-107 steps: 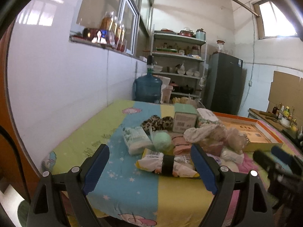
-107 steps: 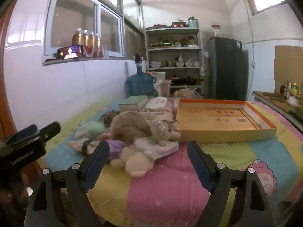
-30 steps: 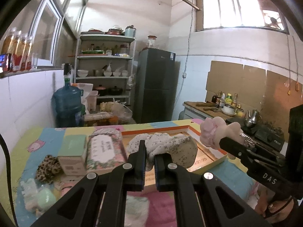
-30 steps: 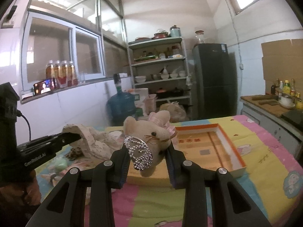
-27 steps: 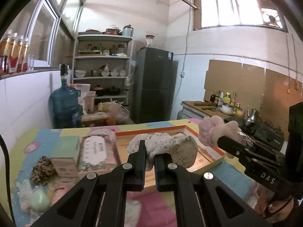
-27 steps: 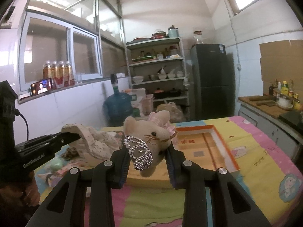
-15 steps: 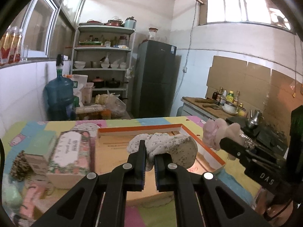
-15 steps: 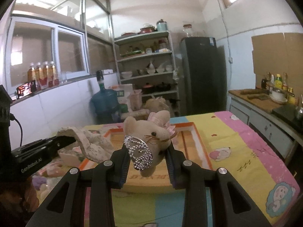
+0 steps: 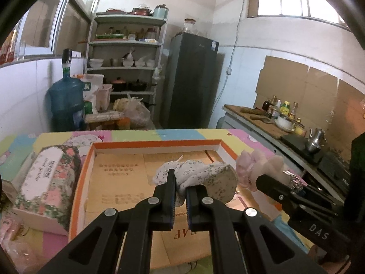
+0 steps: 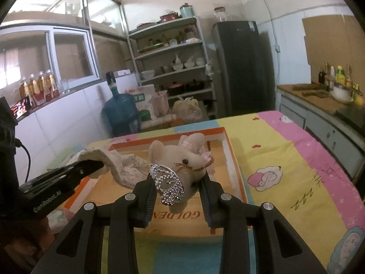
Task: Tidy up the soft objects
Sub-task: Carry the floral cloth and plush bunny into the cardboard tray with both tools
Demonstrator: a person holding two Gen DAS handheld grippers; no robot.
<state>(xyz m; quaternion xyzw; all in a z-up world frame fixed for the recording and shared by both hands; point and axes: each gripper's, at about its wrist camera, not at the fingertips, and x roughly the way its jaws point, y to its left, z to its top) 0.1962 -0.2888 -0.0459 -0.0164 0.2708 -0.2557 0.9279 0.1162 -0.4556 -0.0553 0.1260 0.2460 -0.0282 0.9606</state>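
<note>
Left gripper (image 9: 180, 190), low centre of the left wrist view, clenched on a crumpled white floral-print fabric bundle (image 9: 205, 178), held above the shallow orange-rimmed cardboard box (image 9: 118, 175). Right gripper (image 10: 178, 189), low centre of the right wrist view, clamped on a beige plush mouse with a pink bow (image 10: 182, 157), a rhinestone tiara (image 10: 167, 186) hanging in front of it, also over that box. Box floor bare cardboard with printed text, nothing seen lying in it. At left of the left wrist view, just beside the box, a floral-printed carton (image 9: 45, 182) on the pastel cartoon-patterned tablecloth (image 10: 285, 159). Beyond: blue water jug (image 9: 66, 104), metal shelving (image 9: 127, 52), dark fridge (image 9: 191, 80).
</note>
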